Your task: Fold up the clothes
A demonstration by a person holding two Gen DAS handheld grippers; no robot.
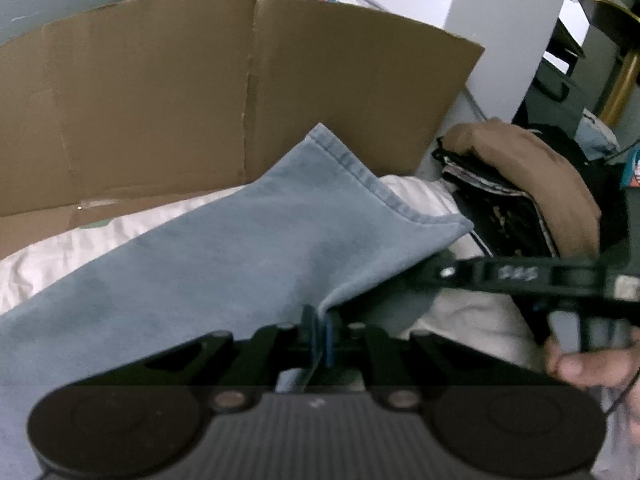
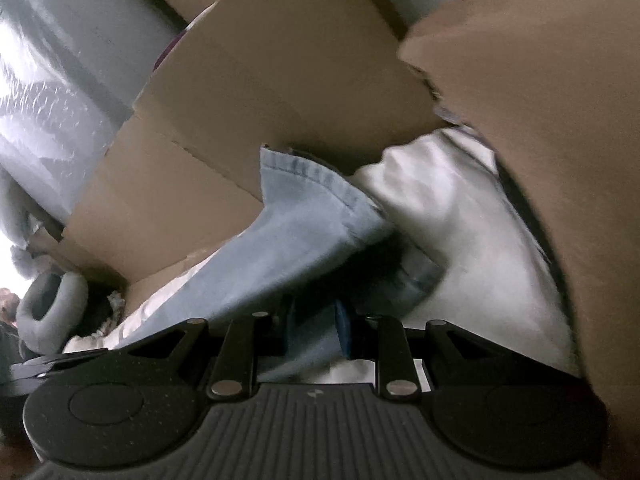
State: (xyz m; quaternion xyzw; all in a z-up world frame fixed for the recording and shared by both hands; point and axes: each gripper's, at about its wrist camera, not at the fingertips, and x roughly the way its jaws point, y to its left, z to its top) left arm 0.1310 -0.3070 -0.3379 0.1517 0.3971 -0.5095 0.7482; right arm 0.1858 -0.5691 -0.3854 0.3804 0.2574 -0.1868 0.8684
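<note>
We have the faded light-blue denim trouser leg (image 1: 248,240) lying on the rumpled white bedsheet (image 1: 60,252), its long axis running from 8 o'clock up to its stitched hem at 1 o'clock, toward the brown cardboard box (image 1: 160,100). Our left gripper (image 1: 319,334) is pinched narrow on the leg's near edge at 6 o'clock. Our right gripper (image 2: 314,330) holds a thicker bunch of the same denim, nearer the hem, so we judge it leads the fold. A brown garment pile (image 1: 532,168) sits at 3 o'clock.
</note>
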